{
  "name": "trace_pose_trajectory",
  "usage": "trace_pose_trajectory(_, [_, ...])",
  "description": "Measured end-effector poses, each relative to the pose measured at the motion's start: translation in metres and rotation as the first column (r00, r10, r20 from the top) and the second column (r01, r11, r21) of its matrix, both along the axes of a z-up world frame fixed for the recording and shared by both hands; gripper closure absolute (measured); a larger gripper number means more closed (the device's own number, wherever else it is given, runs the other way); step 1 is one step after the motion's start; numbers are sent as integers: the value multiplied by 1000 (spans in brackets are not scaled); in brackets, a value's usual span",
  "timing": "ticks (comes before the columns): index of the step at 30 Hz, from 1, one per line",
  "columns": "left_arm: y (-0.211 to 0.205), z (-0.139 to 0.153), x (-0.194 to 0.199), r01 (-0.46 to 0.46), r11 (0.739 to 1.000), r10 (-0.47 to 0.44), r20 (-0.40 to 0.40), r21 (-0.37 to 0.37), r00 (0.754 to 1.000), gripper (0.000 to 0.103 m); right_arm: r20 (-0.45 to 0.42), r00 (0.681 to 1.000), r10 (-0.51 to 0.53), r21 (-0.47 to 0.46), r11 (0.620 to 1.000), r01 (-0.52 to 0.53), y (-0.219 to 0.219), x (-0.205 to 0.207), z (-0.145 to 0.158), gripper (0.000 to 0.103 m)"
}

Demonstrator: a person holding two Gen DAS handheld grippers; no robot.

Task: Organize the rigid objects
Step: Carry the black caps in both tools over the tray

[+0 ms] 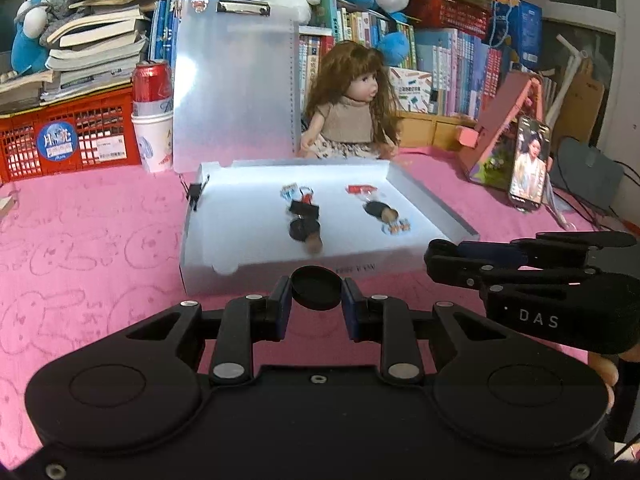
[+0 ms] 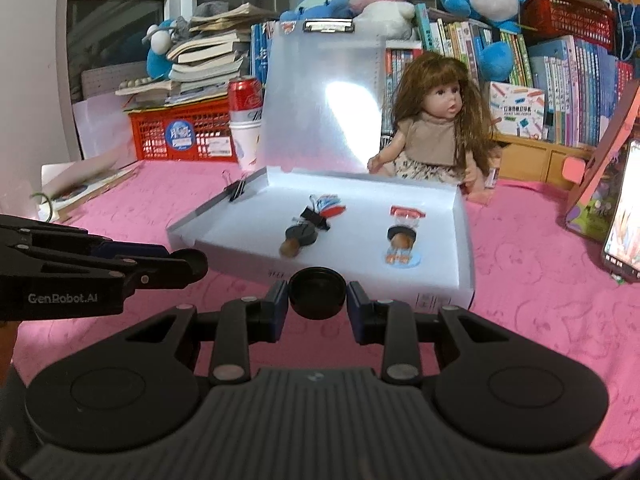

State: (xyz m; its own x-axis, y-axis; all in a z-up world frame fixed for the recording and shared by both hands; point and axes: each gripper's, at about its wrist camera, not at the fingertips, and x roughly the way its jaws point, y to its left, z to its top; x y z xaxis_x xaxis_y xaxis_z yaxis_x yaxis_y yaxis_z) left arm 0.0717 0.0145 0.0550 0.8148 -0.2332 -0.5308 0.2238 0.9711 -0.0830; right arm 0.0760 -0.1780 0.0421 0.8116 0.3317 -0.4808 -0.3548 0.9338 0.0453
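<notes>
My left gripper is shut on a black round lid, held above the pink cloth just in front of the open white box. My right gripper is shut on a second black round lid, also just in front of the box. Inside the box lie two small figurine-like items with black caps: one left of centre, one to the right. Each gripper shows from the side in the other's view, right and left.
The box lid stands upright behind. A binder clip sits on the box's left wall. A doll sits behind the box. A red can in paper cups, a red crate, books, plush toys and a phone on a stand surround it.
</notes>
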Motion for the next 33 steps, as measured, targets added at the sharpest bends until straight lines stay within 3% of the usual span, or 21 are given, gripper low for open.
trace_pose_trajectory(13, [-5,12,47,-40,999,40,11,-10,999,77,-8,998,-65,24,998,65,-1,41,8,66])
trace_pose_trajectory(33, [-2,0,101,-104,995,104,-15,8,994,77,-35,992,-118,16,993,119,-2,83,-1,66])
